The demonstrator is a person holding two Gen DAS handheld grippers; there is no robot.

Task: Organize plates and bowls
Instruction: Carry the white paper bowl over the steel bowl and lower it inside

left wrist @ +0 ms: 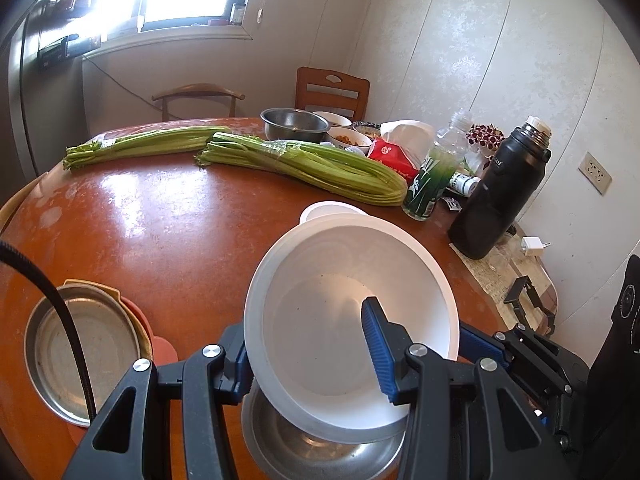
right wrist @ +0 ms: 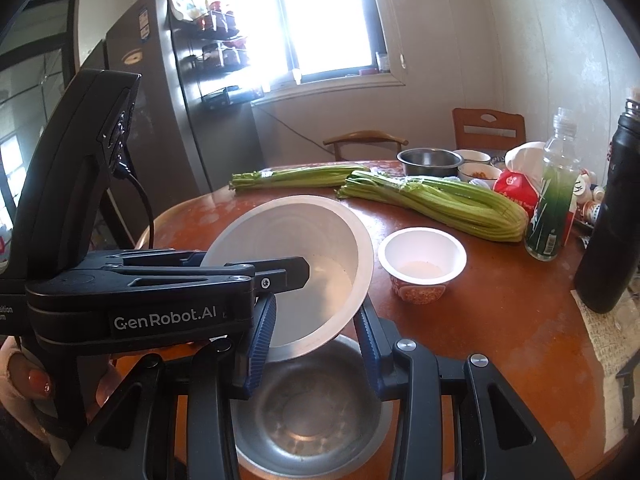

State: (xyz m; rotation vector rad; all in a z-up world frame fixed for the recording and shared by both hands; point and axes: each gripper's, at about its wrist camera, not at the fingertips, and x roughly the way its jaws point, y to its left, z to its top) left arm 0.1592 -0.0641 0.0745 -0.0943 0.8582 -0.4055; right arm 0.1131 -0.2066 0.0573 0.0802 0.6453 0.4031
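Gripping opposite sides of one white bowl (left wrist: 352, 320), both tools are closed on its rim: the left tool (left wrist: 312, 364) has one blue pad inside the bowl and one outside, and the right tool (right wrist: 312, 344) clamps the near wall as seen in the right wrist view. The white bowl is held tilted in the air, directly above a steel bowl (right wrist: 308, 428) that stands on the desk (left wrist: 160, 220); whether the two touch cannot be told.

To the left, a small stack is already formed: a steel plate (left wrist: 80, 356) is nested in coloured dishes. Just beyond the held bowl, a small patterned bowl (right wrist: 422, 264) with a white inside stands alone and is not yet sorted. Two bundles of celery (left wrist: 304, 164) lie across the middle of the desk. At the far edge, a second steel bowl (left wrist: 294, 124) and several small dishes, one with food in it, are grouped near a red packet (left wrist: 390, 156), a green bottle (left wrist: 430, 184) and a black flask (left wrist: 500, 192).

The task is judged to be partly done. Remaining work is judged to include setting down the white bowl and stacking the loose small bowl.
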